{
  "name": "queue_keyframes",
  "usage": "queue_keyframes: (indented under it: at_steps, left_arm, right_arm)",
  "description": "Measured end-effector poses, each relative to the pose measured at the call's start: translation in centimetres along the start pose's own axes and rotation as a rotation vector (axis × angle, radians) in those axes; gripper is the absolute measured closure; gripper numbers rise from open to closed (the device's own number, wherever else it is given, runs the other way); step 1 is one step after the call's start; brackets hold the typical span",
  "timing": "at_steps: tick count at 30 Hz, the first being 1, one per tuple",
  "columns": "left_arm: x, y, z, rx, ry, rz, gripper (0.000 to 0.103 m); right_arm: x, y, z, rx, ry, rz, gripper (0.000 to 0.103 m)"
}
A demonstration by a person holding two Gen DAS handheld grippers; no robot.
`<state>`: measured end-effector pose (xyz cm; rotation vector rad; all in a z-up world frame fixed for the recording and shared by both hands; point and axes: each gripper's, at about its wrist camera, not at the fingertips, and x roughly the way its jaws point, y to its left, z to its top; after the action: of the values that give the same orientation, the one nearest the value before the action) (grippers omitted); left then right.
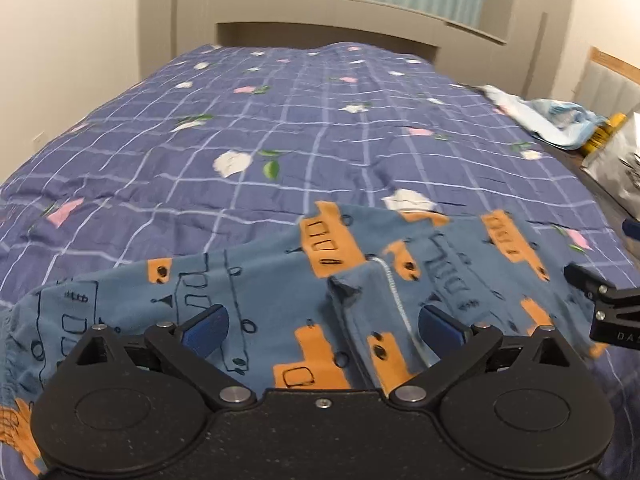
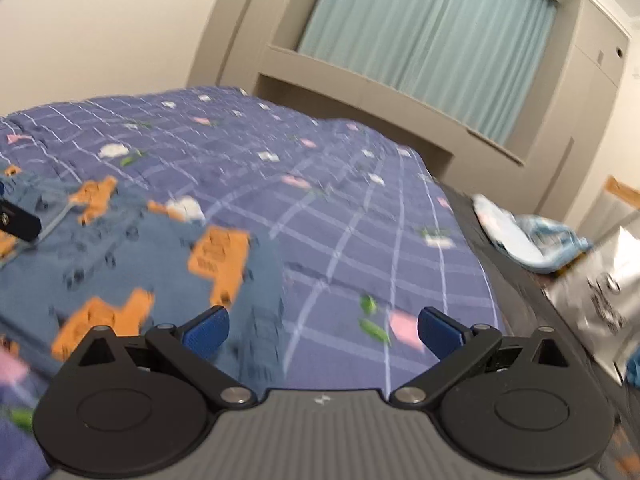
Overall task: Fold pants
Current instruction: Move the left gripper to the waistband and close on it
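Note:
Blue pants (image 1: 280,304) with orange truck prints lie spread across the near part of the bed, with a raised fold and a white seam near their middle. My left gripper (image 1: 322,326) is open just above them, its blue pads on either side of the fold. My right gripper (image 2: 322,326) is open over the pants' right edge (image 2: 160,264), where cloth meets bedspread. The right gripper's black body shows at the right edge of the left wrist view (image 1: 612,308). The right wrist view is blurred.
The bed carries a purple checked bedspread with flowers (image 1: 280,120). A grey headboard (image 1: 360,12) and teal curtain (image 2: 432,40) stand behind it. A light blue cloth (image 2: 524,236) and a silver bag (image 2: 600,292) lie to the right of the bed.

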<state>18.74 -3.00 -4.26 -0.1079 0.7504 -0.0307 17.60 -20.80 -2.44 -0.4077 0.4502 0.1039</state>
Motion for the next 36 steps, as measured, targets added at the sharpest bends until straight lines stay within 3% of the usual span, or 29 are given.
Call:
queue_keyframes:
  at_steps: [5,13,18,24,36]
  left_arm:
    - [0.8,0.6,-0.2,-0.031,0.034,0.021,0.001]
    - [-0.8,2.9,-0.6,-0.056,0.028,0.058,0.001]
    - [-4.2,5.0,-1.5,-0.093,-0.068,0.07,0.001]
    - [-7.7,7.7,-3.0,-0.182,-0.143,0.103,0.001]
    - [-8.9,10.1,-6.1,-0.218,-0.152,0.193,0.001]
  right_arm:
    - [3.1,1.0,2.0,-0.003,0.013,0.068,0.0]
    - [1.9,6.3,2.4,-0.084,-0.009,0.209,0.0]
    - [0.3,8.2,1.8,-0.123,-0.041,0.146,0.0]
    - [-1.4,8.5,1.3,-0.083,-0.044,0.153,0.0]
    - [-2.9,9.3,-0.9,0.009,-0.063,0.109,0.0]
